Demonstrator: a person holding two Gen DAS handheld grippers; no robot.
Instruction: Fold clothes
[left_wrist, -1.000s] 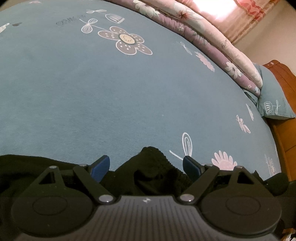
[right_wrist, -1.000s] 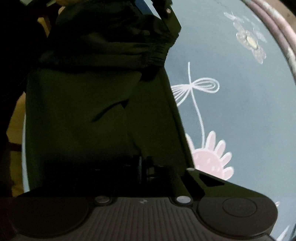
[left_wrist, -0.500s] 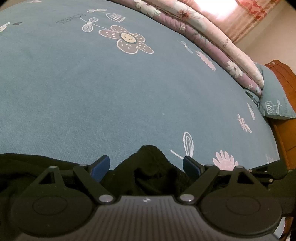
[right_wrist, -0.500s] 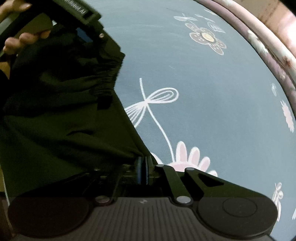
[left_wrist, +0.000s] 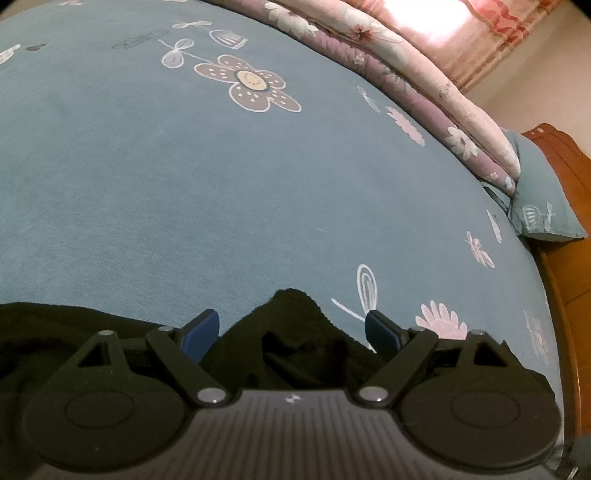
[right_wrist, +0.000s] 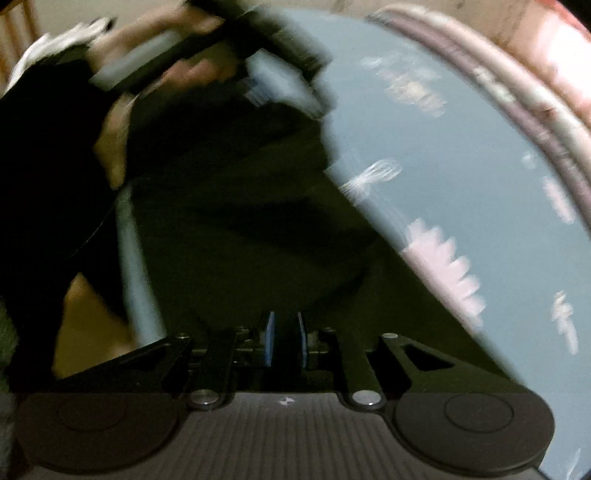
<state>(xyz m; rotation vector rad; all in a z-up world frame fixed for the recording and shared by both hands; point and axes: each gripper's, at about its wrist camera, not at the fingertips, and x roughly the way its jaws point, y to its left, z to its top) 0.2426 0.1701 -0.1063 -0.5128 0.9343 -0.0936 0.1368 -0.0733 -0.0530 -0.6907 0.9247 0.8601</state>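
Note:
A black garment (left_wrist: 291, 332) lies bunched at the near edge of the blue flowered bed sheet (left_wrist: 221, 184). My left gripper (left_wrist: 291, 328) stands open over it. Its blue pads (left_wrist: 201, 330) flank a raised fold of the cloth without pressing on it. In the blurred right wrist view the garment (right_wrist: 240, 221) spreads dark and flat ahead. My right gripper (right_wrist: 285, 339) is opening low over it, a narrow gap between its pads (right_wrist: 269, 339); I cannot tell if cloth is in that gap. A hand (right_wrist: 184, 74) holds the left gripper (right_wrist: 280, 88) at the garment's far end.
A rolled pink and purple floral quilt (left_wrist: 424, 92) runs along the bed's far side. A teal pillow (left_wrist: 539, 199) lies against the wooden headboard (left_wrist: 569, 166) on the right. Bare sheet stretches beyond the garment.
My right gripper, shut on the garment's edge before, has parted its pads and swung fast, blurring its view. The left gripper and the cloth under it have not moved.

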